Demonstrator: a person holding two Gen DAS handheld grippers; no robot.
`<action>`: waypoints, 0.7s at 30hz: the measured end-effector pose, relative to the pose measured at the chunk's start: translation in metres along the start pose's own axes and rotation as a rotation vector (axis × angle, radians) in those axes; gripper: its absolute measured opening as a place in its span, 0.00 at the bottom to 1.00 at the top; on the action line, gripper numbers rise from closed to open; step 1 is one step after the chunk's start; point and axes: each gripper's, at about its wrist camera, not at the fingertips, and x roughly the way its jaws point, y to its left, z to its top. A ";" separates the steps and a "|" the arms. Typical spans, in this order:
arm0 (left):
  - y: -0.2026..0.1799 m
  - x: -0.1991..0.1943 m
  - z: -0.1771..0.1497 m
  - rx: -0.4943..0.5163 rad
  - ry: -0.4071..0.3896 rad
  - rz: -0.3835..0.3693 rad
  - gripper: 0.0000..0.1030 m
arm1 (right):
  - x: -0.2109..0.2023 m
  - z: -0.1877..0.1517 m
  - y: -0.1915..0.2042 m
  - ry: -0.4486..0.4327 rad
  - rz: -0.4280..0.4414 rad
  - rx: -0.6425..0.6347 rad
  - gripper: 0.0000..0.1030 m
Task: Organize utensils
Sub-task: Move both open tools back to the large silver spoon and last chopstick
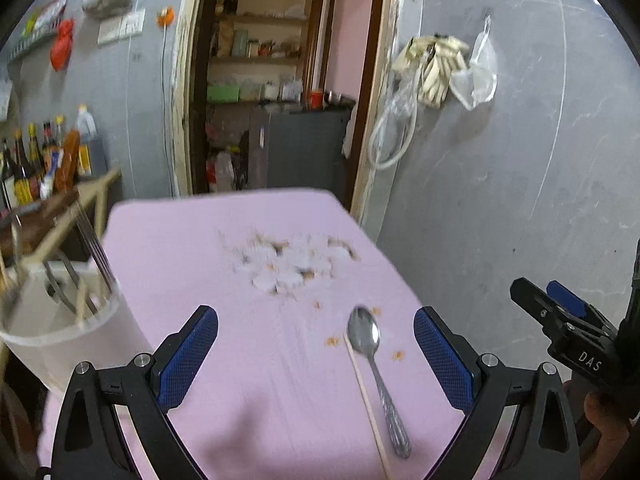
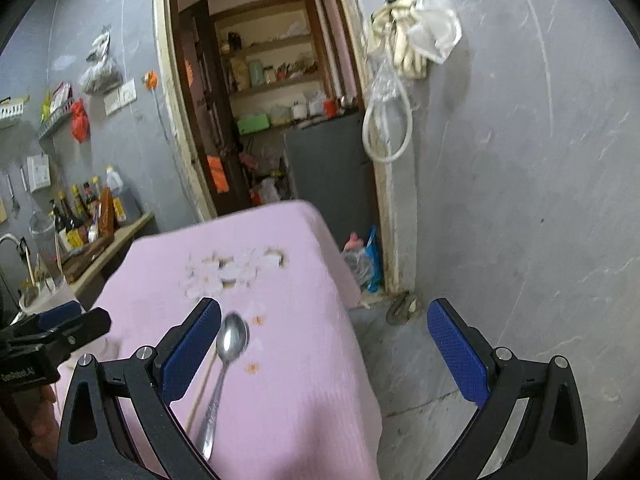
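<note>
- Pink tablecloth (image 1: pixel 280 380) fills your left wrist view; your left gripper (image 1: pixel 316 356) is spread wide and holding nothing. A metal spoon (image 1: pixel 374 368) lies lower centre beside a chopstick (image 1: pixel 366 396); the white holder (image 1: pixel 64 320) stands at left.
- Right wrist view: your right gripper (image 2: pixel 324 348) gapes, nothing in it, with the spoon (image 2: pixel 224 368) just inside its left finger. Centre on the handle before closing.

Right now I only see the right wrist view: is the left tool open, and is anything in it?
Observer: The left tool is open and empty; the spoon lies on the pink cloth ahead of it.
Operator: Where is the holder?
Observer: The white holder stands to the left of the left tool, with a fork and other utensils upright inside.
Operator: Does the chopstick touch the spoon?
Observer: The chopstick lies close along the spoon's left side; I cannot tell whether they touch.
</note>
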 end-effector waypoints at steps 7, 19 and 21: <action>-0.003 0.031 -0.026 0.008 0.128 -0.027 0.96 | 0.041 -0.023 -0.001 0.105 0.058 -0.025 0.96; -0.007 0.074 -0.050 -0.029 0.350 -0.151 0.46 | 0.084 -0.034 0.009 0.244 0.214 -0.063 0.56; -0.008 0.080 -0.052 -0.033 0.383 -0.164 0.37 | 0.088 -0.035 0.012 0.262 0.228 -0.071 0.51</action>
